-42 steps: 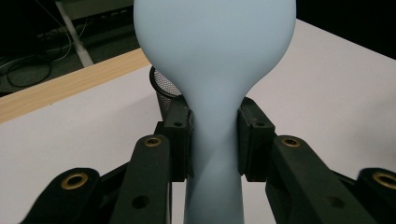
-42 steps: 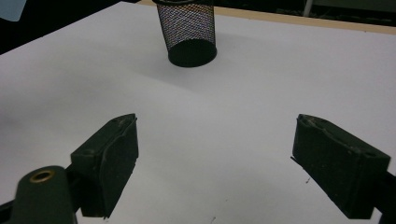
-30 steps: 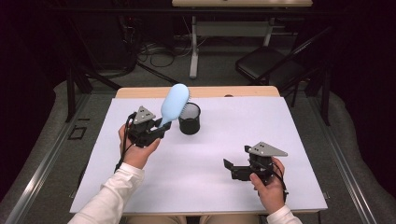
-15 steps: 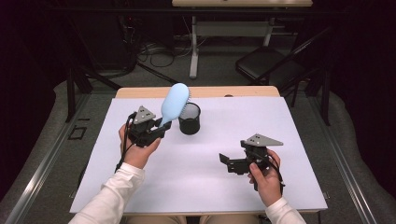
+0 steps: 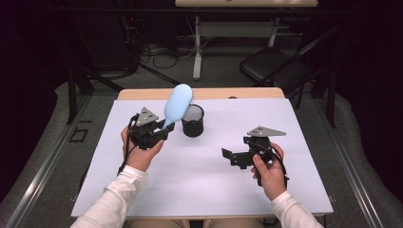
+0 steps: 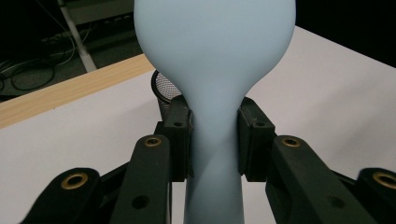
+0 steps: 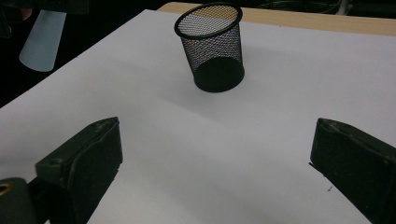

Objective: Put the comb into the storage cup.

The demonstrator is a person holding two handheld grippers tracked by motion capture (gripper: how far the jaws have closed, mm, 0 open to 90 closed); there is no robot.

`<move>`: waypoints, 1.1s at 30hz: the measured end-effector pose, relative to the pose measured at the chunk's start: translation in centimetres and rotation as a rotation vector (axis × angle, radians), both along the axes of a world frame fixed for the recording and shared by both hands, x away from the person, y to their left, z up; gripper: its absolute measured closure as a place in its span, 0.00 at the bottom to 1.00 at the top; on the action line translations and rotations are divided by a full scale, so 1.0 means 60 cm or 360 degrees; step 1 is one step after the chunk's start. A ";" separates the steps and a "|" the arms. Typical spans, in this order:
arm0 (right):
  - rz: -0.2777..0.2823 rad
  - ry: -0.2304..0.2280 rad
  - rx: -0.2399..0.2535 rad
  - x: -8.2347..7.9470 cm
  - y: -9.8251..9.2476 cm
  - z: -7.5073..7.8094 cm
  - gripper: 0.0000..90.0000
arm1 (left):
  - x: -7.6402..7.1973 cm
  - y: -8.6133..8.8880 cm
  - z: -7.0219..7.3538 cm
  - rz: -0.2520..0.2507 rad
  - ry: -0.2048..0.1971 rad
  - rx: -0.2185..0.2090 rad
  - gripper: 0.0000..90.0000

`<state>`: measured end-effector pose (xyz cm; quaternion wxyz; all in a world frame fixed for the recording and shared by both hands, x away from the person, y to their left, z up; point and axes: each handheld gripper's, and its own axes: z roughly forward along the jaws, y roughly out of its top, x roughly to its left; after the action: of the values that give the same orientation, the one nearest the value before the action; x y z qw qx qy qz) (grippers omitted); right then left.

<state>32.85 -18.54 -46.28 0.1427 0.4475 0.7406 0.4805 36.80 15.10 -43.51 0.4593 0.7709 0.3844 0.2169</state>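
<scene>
The counter (image 5: pixel 204 190) is covered by a white sheet, with a strip of pale wood (image 5: pixel 142 93) left bare along its far edge. Around it lies grey floor (image 5: pixel 57 142), and a metal rail (image 5: pixel 33 190) runs along the floor on the left side. Beyond the far edge the room is dark: a second table with a pale top (image 5: pixel 247 3) and a white leg (image 5: pixel 196 52) stands there, loose cables (image 5: pixel 157 52) lie on the floor beside that leg, and a black folding chair (image 5: pixel 271 66) stands to the right.
</scene>
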 end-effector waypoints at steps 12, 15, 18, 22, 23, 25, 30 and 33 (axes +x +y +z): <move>-0.0027 0.0079 0.0029 0.028 -0.008 0.008 0.02 | 0.000 -0.002 -0.001 -0.0005 0.0000 -0.0001 0.77; -0.0039 0.0103 0.0046 0.034 -0.012 0.008 0.02 | 0.001 -0.003 -0.001 -0.0004 0.0002 -0.0002 0.77; -0.0051 0.0121 0.0055 0.039 -0.015 0.010 0.02 | 0.001 -0.004 -0.001 -0.0001 0.0000 -0.0006 0.77; -0.0060 0.0136 0.0072 0.046 -0.018 0.015 0.02 | 0.001 -0.005 -0.001 0.0002 -0.0002 -0.0007 0.77; -0.0059 0.0131 0.0071 0.048 -0.019 0.016 0.02 | 0.001 -0.005 -0.001 0.0001 -0.0002 -0.0007 0.77; -0.0066 0.0143 0.0081 0.051 -0.019 0.019 0.02 | 0.001 -0.006 -0.001 0.0001 -0.0001 -0.0006 0.77; -0.0063 0.0146 0.0082 0.058 -0.019 0.025 0.02 | 0.002 -0.006 -0.001 -0.0002 -0.0004 -0.0005 0.77; -0.0063 0.0151 0.0084 0.061 -0.016 0.030 0.02 | 0.002 -0.006 -0.001 -0.0001 -0.0004 -0.0005 0.77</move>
<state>36.53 -19.50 -44.49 0.1050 0.4880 0.7245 0.4753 36.93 14.72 -43.59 0.4611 0.7700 0.3839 0.2171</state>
